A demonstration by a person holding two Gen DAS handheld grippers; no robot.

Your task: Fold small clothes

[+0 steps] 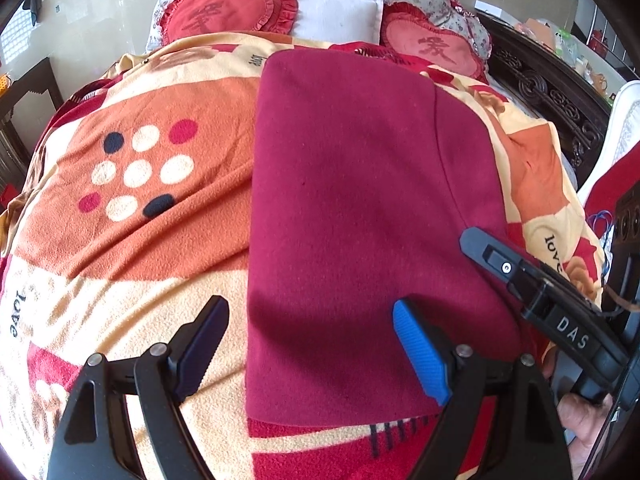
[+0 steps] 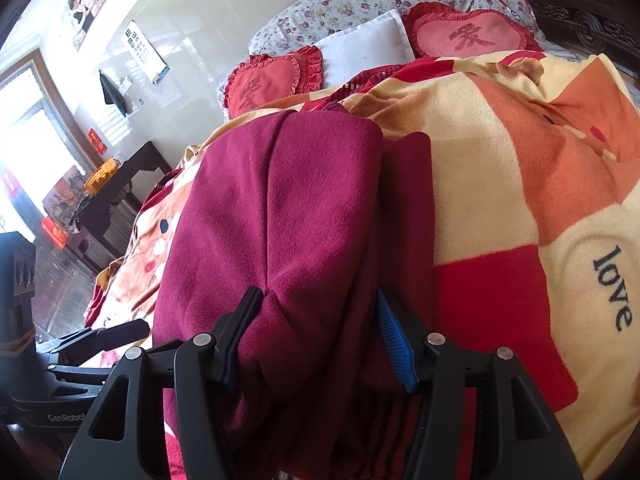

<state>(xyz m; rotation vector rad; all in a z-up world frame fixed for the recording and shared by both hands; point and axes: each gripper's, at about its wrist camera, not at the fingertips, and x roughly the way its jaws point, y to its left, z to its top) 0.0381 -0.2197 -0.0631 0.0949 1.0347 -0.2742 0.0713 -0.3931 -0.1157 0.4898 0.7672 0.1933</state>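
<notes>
A dark red garment lies folded in a long rectangle on the patterned blanket. My left gripper is open, its fingers straddling the garment's near left edge just above it, holding nothing. My right gripper has its jaws around a thick bunch of the garment's right side; the cloth fills the gap between the pads. From the left wrist view the right gripper reaches in at the garment's right edge.
Red heart cushions and a white pillow lie at the head of the bed. A dark carved headboard runs along the right. A dark side table stands by the wall on the left.
</notes>
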